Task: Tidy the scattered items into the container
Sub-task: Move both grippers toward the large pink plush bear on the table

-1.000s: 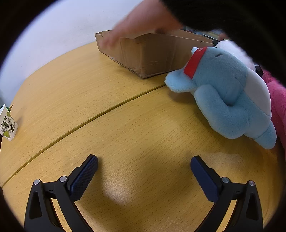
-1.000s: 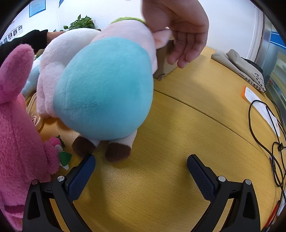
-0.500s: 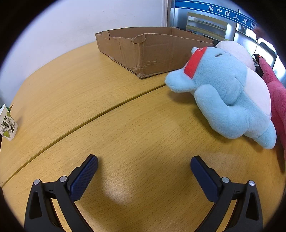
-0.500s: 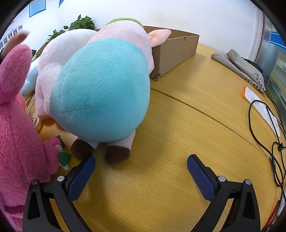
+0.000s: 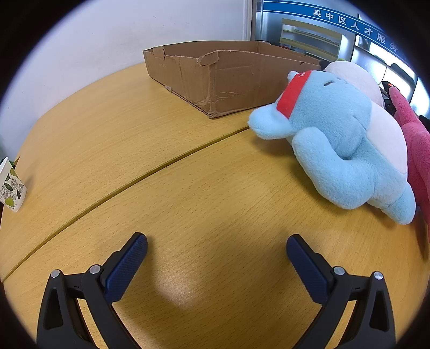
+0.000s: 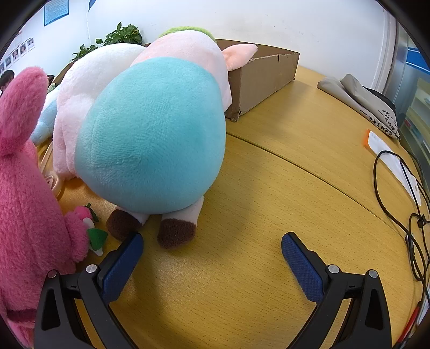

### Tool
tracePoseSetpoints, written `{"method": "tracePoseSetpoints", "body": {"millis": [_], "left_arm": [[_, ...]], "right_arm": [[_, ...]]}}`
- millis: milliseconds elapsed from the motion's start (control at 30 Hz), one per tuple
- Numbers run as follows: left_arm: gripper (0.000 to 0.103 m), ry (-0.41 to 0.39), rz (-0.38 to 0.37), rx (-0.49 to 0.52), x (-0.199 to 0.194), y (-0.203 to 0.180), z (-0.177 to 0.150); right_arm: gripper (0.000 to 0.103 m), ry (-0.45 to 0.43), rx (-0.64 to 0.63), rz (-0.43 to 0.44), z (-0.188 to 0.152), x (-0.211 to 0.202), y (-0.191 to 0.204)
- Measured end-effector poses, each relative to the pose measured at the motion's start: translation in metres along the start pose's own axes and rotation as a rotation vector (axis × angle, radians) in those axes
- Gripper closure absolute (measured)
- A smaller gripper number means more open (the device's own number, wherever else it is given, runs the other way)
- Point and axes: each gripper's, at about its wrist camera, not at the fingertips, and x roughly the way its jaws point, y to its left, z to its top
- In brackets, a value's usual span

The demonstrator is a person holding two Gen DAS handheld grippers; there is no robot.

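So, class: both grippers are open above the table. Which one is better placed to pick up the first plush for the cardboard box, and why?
Probably the right gripper: the pig plush lies just ahead of its fingers. The left gripper faces bare table, with the blue plush off to one side.

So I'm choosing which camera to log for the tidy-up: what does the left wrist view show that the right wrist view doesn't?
Left wrist only: the leaf-print paper cup and a blue Chinese-lettered sign. Right wrist only: the teal-bodied pig plush, black cables, folded grey bag and potted plant. Both: the cardboard box, blue plush, pink plush, wooden table, and open fingers holding nothing.
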Motion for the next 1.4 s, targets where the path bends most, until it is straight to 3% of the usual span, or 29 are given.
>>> {"method": "tracePoseSetpoints", "body": {"millis": [167,300,467,567,633,800,933,1100,1300,1400], "left_arm": [[0.0,0.0,0.038,-0.051,0.005,-0.003,0.002],[0.0,0.0,0.122,-0.165,0.003,-0.016,0.006],[0.0,-0.008,0.195,-0.227,-0.006,-0.033,-0.008],[0.0,-0.062,0.292,-0.238,-0.026,-0.062,-0.021],[0.0,-0.13,0.311,-0.307,-0.05,-0.078,-0.029],[0.0,-0.378,0.326,-0.578,-0.141,-0.12,-0.025],[0.0,-0.471,0.309,-0.597,-0.176,-0.18,0.0],[0.0,-0.449,0.216,-0.597,-0.164,-0.235,0.013],[0.0,-0.376,0.157,-0.553,-0.134,-0.291,0.02],[0.0,-0.358,0.139,-0.528,-0.126,-0.306,0.027]], "right_arm": [[0.0,0.002,0.057,-0.044,0.007,0.006,0.003],[0.0,0.004,0.127,-0.099,0.003,0.002,0.008],[0.0,0.015,0.185,-0.139,-0.024,-0.019,0.01],[0.0,0.018,0.235,-0.218,-0.05,-0.042,0.022],[0.0,-0.011,0.267,-0.259,-0.065,-0.062,0.031],[0.0,-0.186,0.44,-0.283,-0.075,-0.133,0.047],[0.0,-0.275,0.441,-0.276,-0.053,-0.169,0.082],[0.0,-0.317,0.369,-0.345,-0.028,-0.17,0.15],[0.0,-0.375,0.432,-0.22,-0.023,-0.151,0.191],[0.0,-0.341,0.444,-0.198,-0.024,-0.137,0.205]]}}
